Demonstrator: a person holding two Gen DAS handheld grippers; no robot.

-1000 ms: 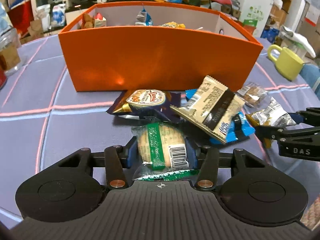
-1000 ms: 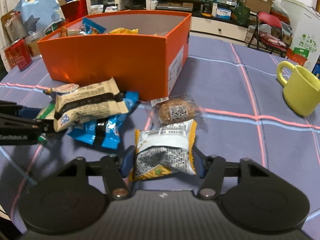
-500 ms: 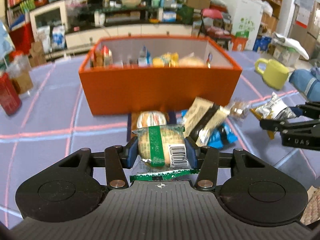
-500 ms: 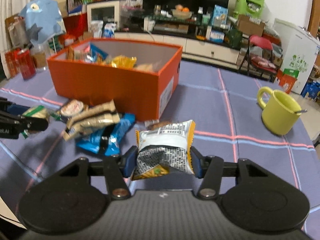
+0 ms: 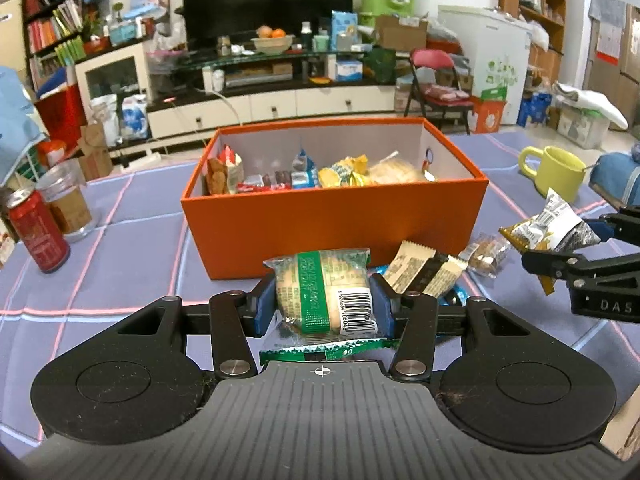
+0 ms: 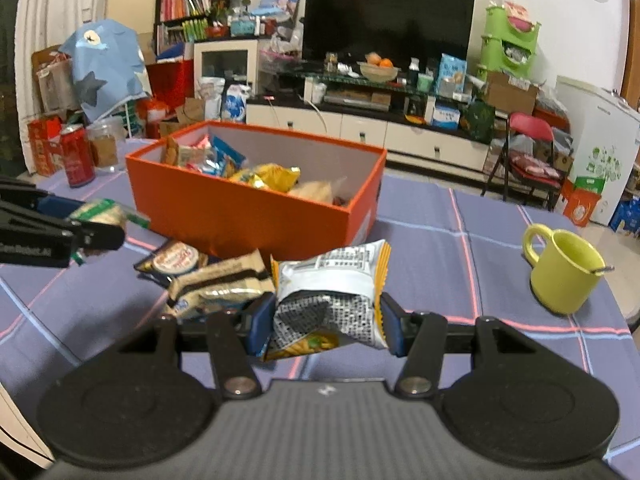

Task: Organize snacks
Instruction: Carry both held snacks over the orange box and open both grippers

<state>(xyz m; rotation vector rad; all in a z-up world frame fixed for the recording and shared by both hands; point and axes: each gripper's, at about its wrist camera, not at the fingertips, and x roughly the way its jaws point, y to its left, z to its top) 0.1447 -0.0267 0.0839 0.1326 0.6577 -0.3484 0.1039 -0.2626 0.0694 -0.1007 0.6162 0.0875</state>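
While both raised: left gripper (image 5: 322,306) pinching green-banded cake (image 5: 322,294), right gripper (image 6: 326,322) pinching yellow-edged pkt (image 6: 330,292).

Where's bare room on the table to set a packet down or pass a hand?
Free: cloth between the orange box and yellow mug; also between the box and red can. Crowded: the strip in front of the box, where the beige-and-black wafer packet and other loose snacks lie.

Black left tongs (image 5: 322,306) and right tongs (image 6: 326,322): blue pads, silver screws behind them, round discs either side, ribbed grey body, white crosshair mark at centre.
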